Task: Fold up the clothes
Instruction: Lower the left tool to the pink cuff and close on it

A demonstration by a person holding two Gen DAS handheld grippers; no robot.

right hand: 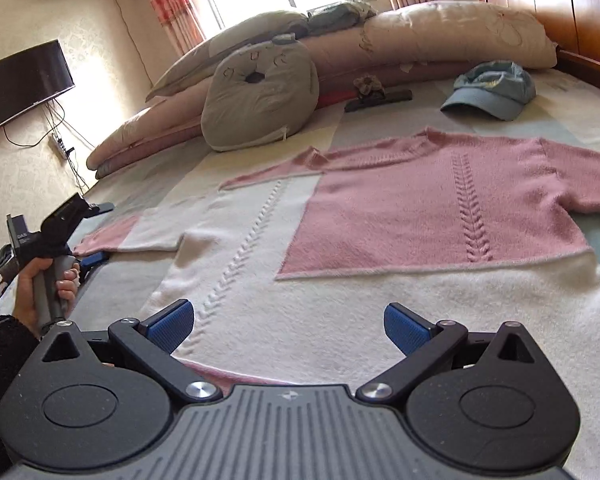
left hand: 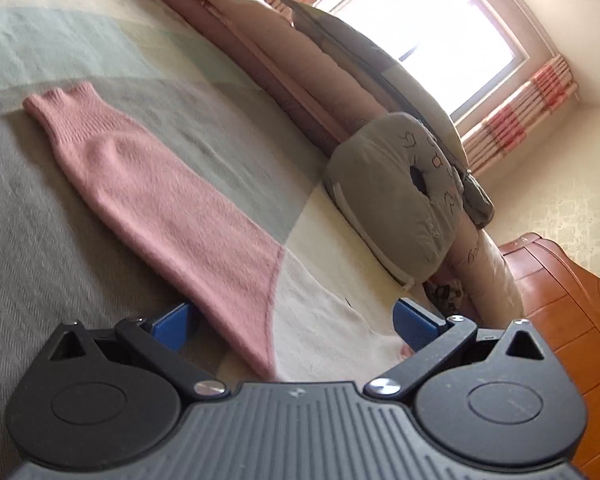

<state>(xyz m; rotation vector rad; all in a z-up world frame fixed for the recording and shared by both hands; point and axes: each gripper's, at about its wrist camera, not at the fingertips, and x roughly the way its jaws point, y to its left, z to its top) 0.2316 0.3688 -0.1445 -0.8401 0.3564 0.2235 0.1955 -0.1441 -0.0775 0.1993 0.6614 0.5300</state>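
Observation:
A pink and white knit sweater (right hand: pixel 380 216) lies flat on the bed, front up, sleeves spread. My right gripper (right hand: pixel 288 326) is open over the white hem at the near edge, blue pads on either side of the fabric. In the left wrist view the sweater's sleeve (left hand: pixel 172 200) runs away to its pink cuff. My left gripper (left hand: pixel 296 326) is open with the sleeve's shoulder end between its pads. The left gripper also shows in the right wrist view (right hand: pixel 94 258), held by a hand at the sleeve's end.
A grey ring cushion (right hand: pixel 256 96) and rolled pink quilts (right hand: pixel 440 40) line the far side of the bed. A blue cap (right hand: pixel 492 92) and a dark hair clip (right hand: pixel 376 100) lie beyond the sweater. A wooden headboard (right hand: pixel 560 4) stands at the right.

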